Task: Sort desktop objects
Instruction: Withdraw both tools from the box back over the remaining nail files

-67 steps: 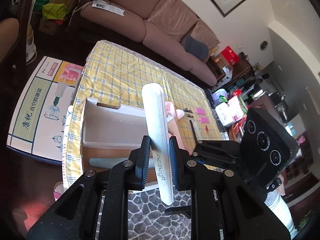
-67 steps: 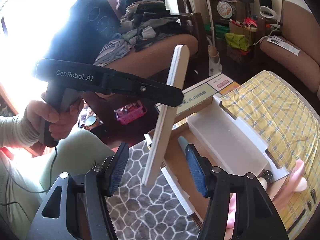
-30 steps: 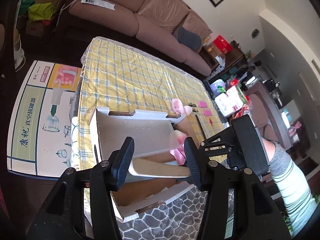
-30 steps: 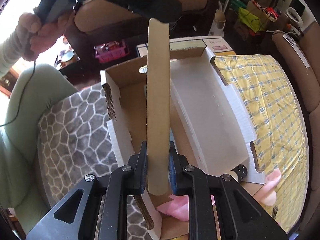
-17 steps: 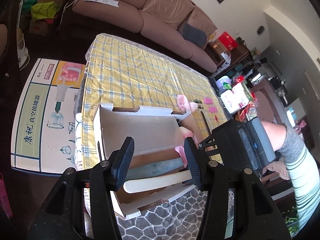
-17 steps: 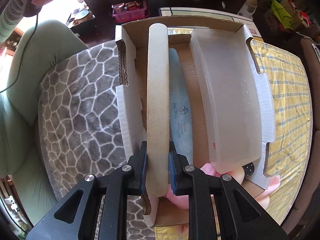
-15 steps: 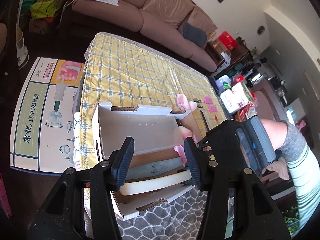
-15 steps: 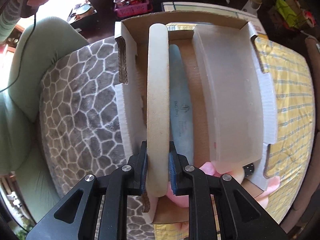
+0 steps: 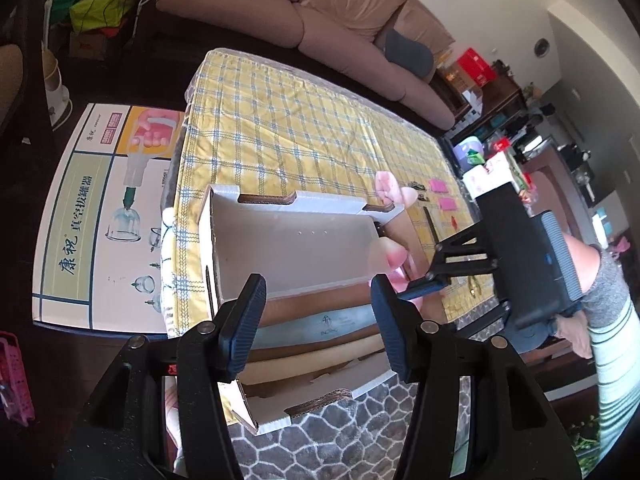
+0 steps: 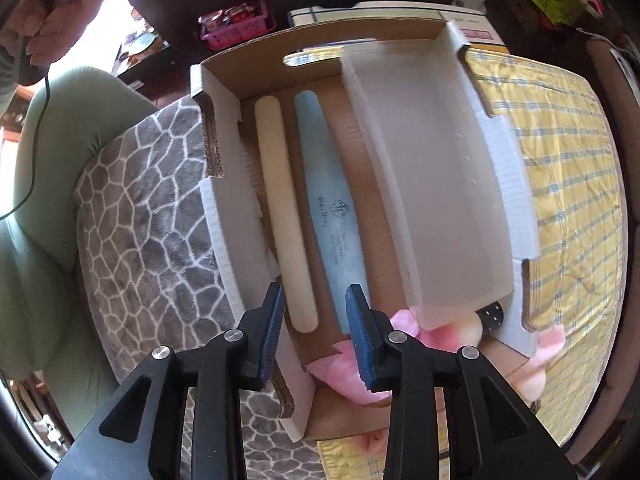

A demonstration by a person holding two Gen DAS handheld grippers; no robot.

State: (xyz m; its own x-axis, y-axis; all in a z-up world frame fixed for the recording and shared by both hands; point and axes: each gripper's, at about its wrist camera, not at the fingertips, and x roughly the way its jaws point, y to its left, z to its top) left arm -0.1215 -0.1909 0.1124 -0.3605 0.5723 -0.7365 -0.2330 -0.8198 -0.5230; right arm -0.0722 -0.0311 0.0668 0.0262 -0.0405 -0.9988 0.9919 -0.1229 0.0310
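A cream nail file [image 10: 285, 216] lies flat in the cardboard box [image 10: 216, 184], beside a blue nail file [image 10: 332, 216]. My right gripper [image 10: 314, 334] is open and empty, just above the near ends of the files. My left gripper [image 9: 316, 320] is open and empty above the box's near side; below it lie the blue file [image 9: 320, 326] and the cream file [image 9: 312, 360]. A white tray [image 10: 432, 176] fills the box's right half. Pink sponges [image 10: 360, 368] lie at the box's near end.
The box [image 9: 264, 416] sits on a yellow plaid cloth [image 9: 296, 120] and a grey patterned mat [image 10: 152, 216]. Small pink pads [image 9: 438, 186] and dark clips lie on the cloth's far right. A printed carton [image 9: 92, 216] lies left of the table. A sofa [image 9: 320, 12] stands behind.
My right gripper opened and let go of the cream file, which now lies flat in the box beside the blue one. It also pulled back slightly. My left gripper stayed open.
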